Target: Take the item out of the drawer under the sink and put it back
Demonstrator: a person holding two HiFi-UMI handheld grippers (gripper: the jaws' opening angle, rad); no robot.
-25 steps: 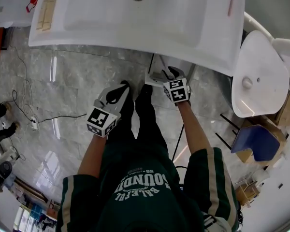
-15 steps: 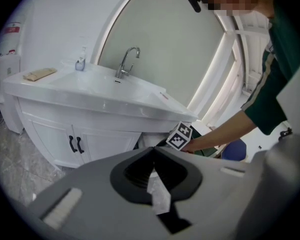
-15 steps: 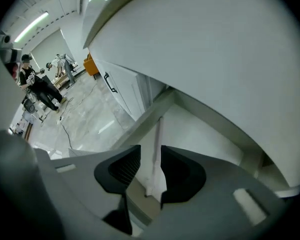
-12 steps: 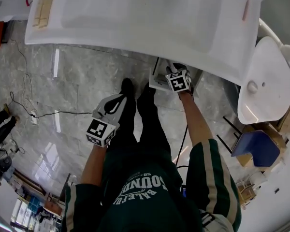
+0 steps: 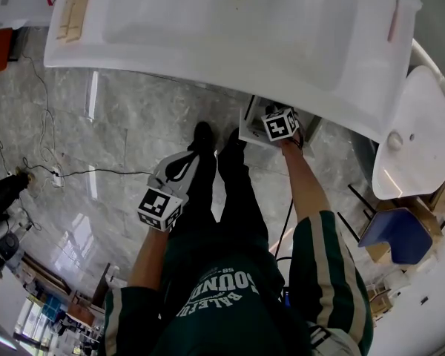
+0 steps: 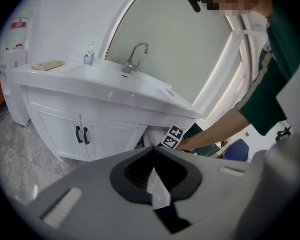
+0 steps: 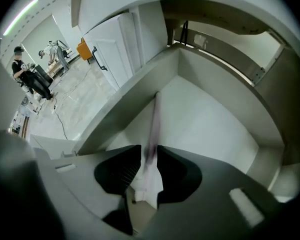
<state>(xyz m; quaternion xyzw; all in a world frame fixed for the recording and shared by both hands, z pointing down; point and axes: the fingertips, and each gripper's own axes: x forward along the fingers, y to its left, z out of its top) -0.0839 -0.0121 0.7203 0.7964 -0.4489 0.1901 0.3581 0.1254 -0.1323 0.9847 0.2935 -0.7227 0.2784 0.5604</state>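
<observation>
White walls of the open drawer [image 7: 210, 119] beneath the sink [image 5: 208, 64] framed the right tongs [image 7: 149, 156], which were clenched on a slim pinkish item [image 7: 154, 124]; what the item was could not be made out. Its long end pointed toward the drawer's back corner, low over the bare drawer bottom, and whether it touched that bottom could not be told. Seen from the head view, the person's right arm [image 5: 302, 184] reached in under the basin's front edge. The left tongs [image 6: 152, 155] hung beside the person's left thigh, pressed together with nothing between them, above the grey marble floor [image 5: 119, 139]. In the left gripper view, two white cabinet doors [image 6: 60, 129] with black handles were closed, and a chrome faucet [image 6: 135, 58] stood on the sink top.
</observation>
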